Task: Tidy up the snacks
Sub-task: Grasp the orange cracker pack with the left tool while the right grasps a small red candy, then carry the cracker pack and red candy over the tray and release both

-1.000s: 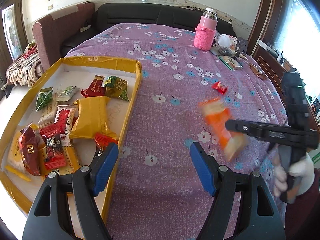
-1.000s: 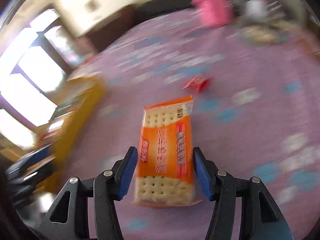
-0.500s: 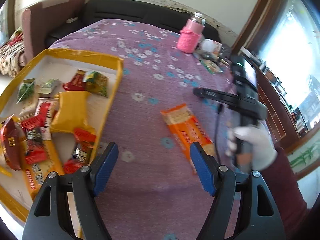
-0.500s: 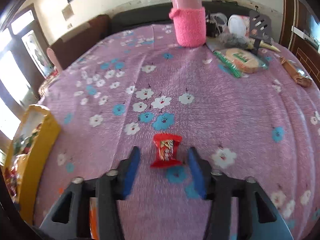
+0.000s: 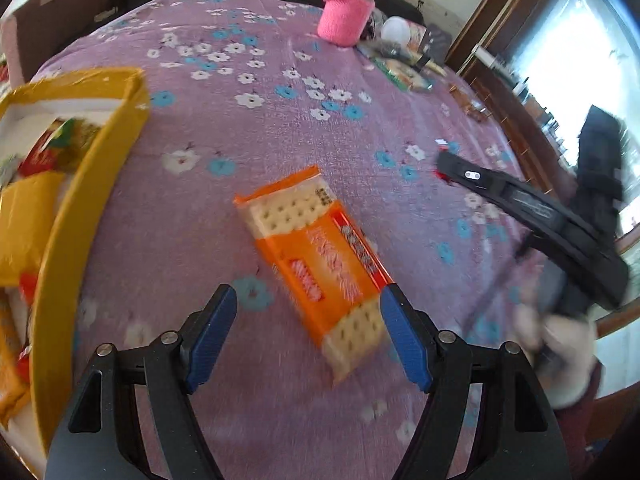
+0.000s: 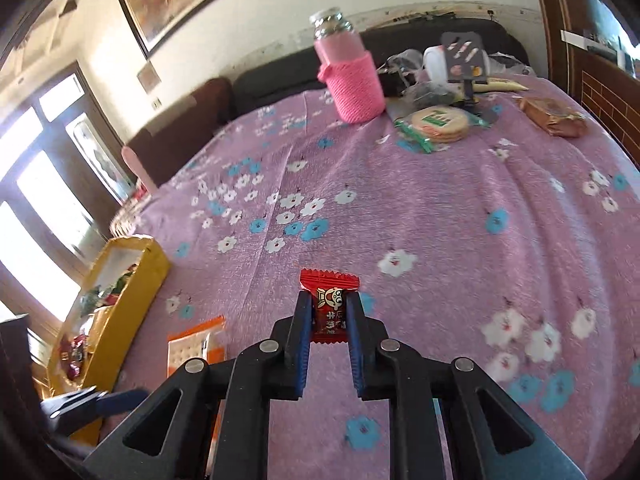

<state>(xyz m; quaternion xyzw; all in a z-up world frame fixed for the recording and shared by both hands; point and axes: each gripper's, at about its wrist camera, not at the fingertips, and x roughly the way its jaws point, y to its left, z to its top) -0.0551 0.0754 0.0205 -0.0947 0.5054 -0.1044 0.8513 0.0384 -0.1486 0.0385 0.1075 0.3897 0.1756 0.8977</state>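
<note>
An orange cracker pack [image 5: 320, 264] lies flat on the purple flowered cloth. My left gripper [image 5: 308, 330] hovers open over its near end, blue pads either side and not touching it. In the right wrist view my right gripper [image 6: 329, 316] is shut on a small red candy packet [image 6: 329, 312], its pads pressing both long sides. The cracker pack [image 6: 194, 344] shows again at lower left there. The yellow snack box [image 5: 76, 216] with several packets inside stands at the left. The right gripper's black body [image 5: 532, 208] appears at the right of the left wrist view.
A pink knitted bottle [image 6: 352, 76], a round wrapped biscuit pack [image 6: 440, 122], a brown packet [image 6: 554, 116] and other clutter sit at the table's far end. A dark sofa runs behind the table. A gloved hand [image 5: 560, 344] holds the right gripper.
The right gripper let go of the cracker pack, moved over to the red candy and closed on it. My left gripper swung right and down over the cracker pack.
</note>
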